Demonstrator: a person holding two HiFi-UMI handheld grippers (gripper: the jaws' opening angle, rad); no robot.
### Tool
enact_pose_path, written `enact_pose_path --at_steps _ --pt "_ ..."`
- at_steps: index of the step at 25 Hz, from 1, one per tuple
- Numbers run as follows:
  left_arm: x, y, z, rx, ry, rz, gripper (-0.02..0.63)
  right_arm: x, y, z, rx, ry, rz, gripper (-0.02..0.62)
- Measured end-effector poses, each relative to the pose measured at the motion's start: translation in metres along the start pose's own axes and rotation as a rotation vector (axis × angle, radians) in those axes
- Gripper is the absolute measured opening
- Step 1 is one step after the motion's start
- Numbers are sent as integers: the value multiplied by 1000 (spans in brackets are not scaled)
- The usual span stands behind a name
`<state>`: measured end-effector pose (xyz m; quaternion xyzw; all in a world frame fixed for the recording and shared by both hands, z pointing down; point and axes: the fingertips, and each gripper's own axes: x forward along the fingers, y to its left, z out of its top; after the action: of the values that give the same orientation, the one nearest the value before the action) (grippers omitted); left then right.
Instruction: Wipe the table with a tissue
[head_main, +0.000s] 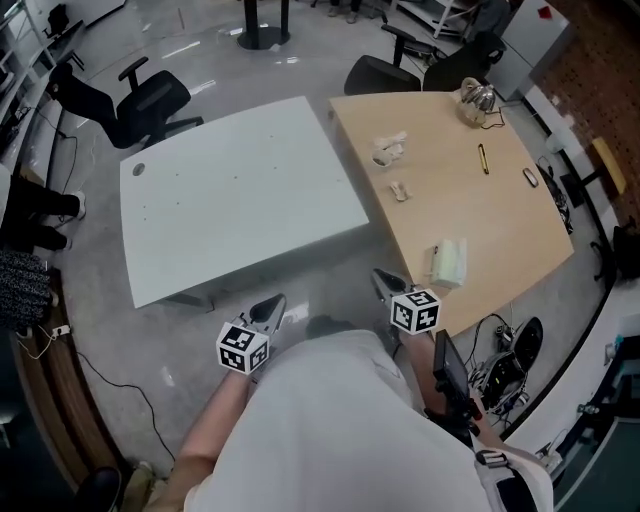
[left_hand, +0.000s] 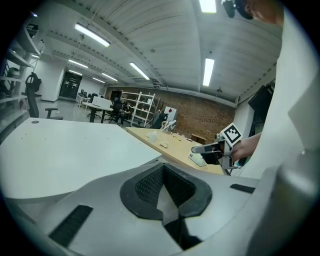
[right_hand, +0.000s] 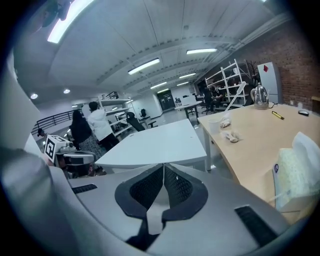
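Wooden desk (head_main: 470, 210) unwiped; I am holding left gripper (head_main: 272, 308) and right gripper (head_main: 385, 286) clenched, empty; next, opening right for tissue pack (head_main: 449, 263).

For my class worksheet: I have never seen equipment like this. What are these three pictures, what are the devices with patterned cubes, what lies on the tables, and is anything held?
No robot here: a person holds a left gripper and a right gripper; the patterned cubes belong to them. One picture comes from a head camera looking down; the other two from cameras riding on each gripper. Both grippers are shut and empty. The wooden table, beside a white table, carries a tissue pack, a cup, a pen and a kettle.
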<state>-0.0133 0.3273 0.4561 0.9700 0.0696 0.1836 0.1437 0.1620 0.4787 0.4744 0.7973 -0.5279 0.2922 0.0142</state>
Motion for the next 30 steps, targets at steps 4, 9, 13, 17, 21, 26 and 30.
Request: enact_pose_path --at_steps 4,9,13,17,21,26,30 --pt "11 19 9 -10 9 9 8 31 -14 10 -9 32 3 18" --pt "34 41 29 -8 20 5 6 54 -40 40 -45 30 -20 18" --pt "57 53 45 -5 28 0 8 61 -68 58 -49 17 -62 19" --pt "83 55 54 2 52 -22 8 63 -111 64 -12 13 -137 18" --pt "105 61 65 20 77 -24 8 68 -152 68 -2 21 -199 18" --pt "129 66 85 30 84 -11 8 75 -202 81 -32 7 -276 20" --pt "146 69 94 37 101 -3 8 85 -233 90 -29 -3 -303 20"
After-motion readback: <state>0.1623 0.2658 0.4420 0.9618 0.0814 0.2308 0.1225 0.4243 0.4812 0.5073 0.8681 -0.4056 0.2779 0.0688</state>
